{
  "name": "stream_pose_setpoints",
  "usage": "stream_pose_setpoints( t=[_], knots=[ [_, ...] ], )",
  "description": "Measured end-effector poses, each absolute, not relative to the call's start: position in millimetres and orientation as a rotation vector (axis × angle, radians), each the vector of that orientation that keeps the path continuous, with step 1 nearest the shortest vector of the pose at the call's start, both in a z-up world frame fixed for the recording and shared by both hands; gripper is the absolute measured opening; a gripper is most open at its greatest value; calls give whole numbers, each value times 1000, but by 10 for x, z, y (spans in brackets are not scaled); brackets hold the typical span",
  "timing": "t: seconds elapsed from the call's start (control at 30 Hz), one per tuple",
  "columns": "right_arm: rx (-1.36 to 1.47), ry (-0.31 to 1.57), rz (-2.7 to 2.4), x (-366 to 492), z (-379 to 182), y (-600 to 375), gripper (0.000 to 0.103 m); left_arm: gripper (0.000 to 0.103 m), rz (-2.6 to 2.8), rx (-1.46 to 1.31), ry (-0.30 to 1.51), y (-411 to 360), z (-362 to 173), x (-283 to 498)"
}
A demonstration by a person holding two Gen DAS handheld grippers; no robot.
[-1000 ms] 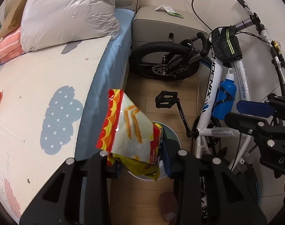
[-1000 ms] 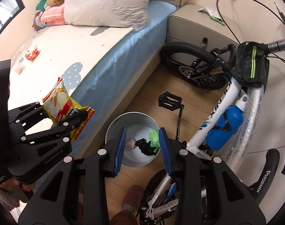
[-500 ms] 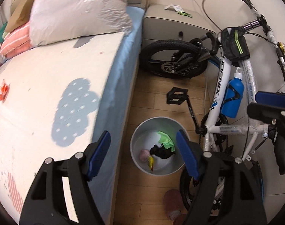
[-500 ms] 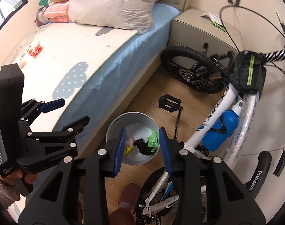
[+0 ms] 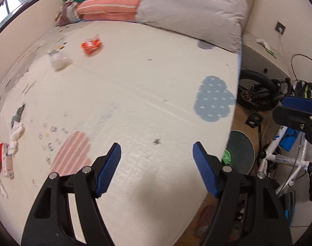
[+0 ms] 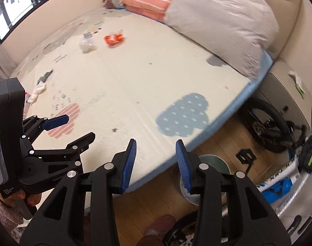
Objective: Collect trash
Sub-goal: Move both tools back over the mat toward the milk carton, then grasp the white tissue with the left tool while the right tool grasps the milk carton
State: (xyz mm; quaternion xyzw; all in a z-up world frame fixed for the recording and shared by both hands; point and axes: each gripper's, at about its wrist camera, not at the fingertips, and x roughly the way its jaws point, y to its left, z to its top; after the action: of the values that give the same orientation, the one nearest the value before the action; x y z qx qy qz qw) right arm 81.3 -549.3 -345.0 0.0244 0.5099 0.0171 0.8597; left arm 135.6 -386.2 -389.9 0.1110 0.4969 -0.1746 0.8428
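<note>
Left gripper (image 5: 157, 151) empty, ribbed blue pads wide apart. Right gripper (image 6: 156, 150) opening, empty. Crinkled orange wrapper (image 5: 92, 46) on quilted mat (image 5: 135, 94).

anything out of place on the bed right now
Yes: litter lies scattered on the mattress. An orange wrapper and a crumpled clear plastic piece sit toward the far side; a red carton with white tissue lies at its left edge.

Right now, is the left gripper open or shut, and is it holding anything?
Open and empty: the left gripper has its blue pads spread wide, with only the bed mat between them.
</note>
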Motion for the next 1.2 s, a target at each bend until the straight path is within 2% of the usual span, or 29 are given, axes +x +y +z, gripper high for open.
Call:
stream_pose_setpoints(
  t=[0.23,0.6,0.7,0.8,1.1,1.2],
  knots=[
    [-71,1035,278,1345,-3240,-3968,38,73,-90,128,1043,-2241,-3639,1478],
    [-220,991,608,1758,-3130,-1530,39,73,295,-46,1044,67,-3447,1228],
    [-236,984,666,1782,-3154,-1022,46,73,365,-73,1038,535,-3430,1158],
    [-266,981,709,1806,-3227,-574,48,73,416,-98,1028,926,-3455,1124],
    [-330,980,737,2015,-3516,364,71,73,518,-179,1013,1637,-3723,1200],
    [-356,988,731,2096,-3663,577,72,73,530,-204,1017,1780,-3857,1257]
  ],
)
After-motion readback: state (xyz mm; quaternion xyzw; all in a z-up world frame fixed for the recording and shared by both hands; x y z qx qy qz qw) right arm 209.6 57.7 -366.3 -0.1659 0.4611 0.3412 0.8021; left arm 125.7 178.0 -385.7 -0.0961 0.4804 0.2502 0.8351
